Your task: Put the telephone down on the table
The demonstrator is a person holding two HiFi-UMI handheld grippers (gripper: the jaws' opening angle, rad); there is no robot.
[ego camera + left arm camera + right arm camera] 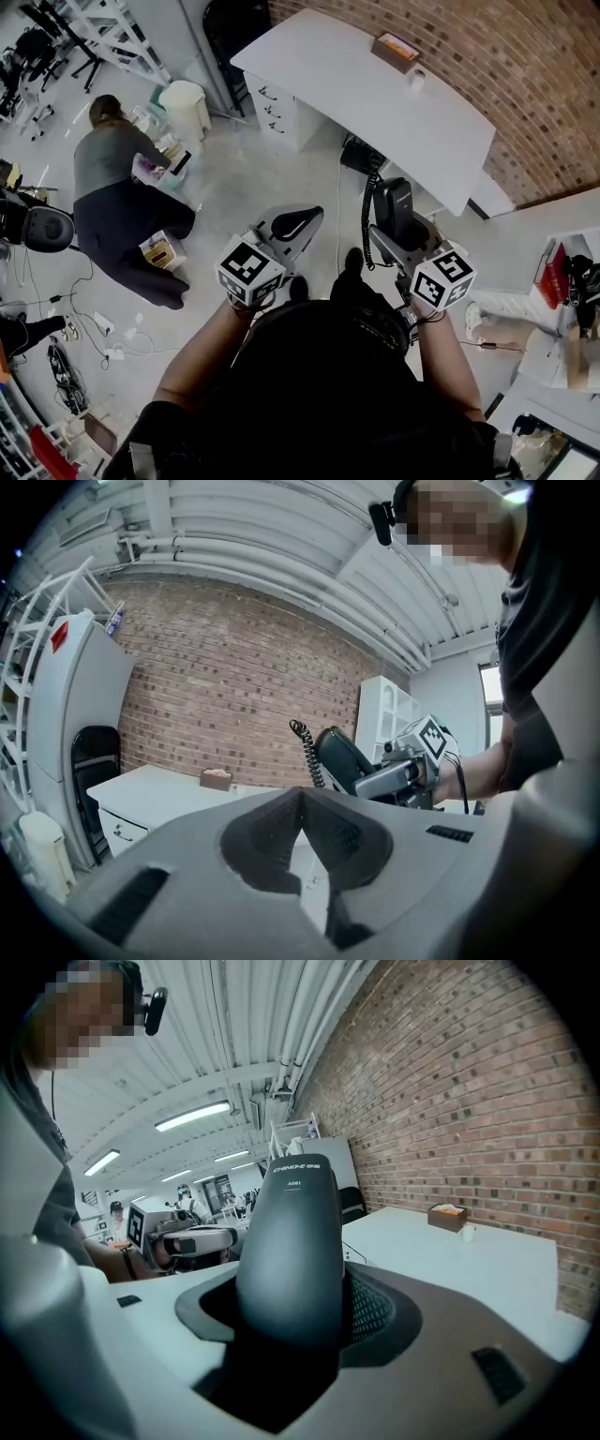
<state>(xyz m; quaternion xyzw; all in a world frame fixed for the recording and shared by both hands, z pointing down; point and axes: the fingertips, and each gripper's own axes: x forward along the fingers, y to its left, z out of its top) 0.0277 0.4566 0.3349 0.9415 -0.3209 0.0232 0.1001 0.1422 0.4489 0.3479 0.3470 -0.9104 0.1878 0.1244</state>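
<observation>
Here, right tool [302, 1299] clamps the smooth black telephone [287, 1232] (cord [367, 223] coiled); left tool [302, 803] pinched together, empty.

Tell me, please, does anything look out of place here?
The black telephone handset is clamped in the right gripper, off the white table, its black coiled cord running to a dark unit at the table's edge.
</observation>
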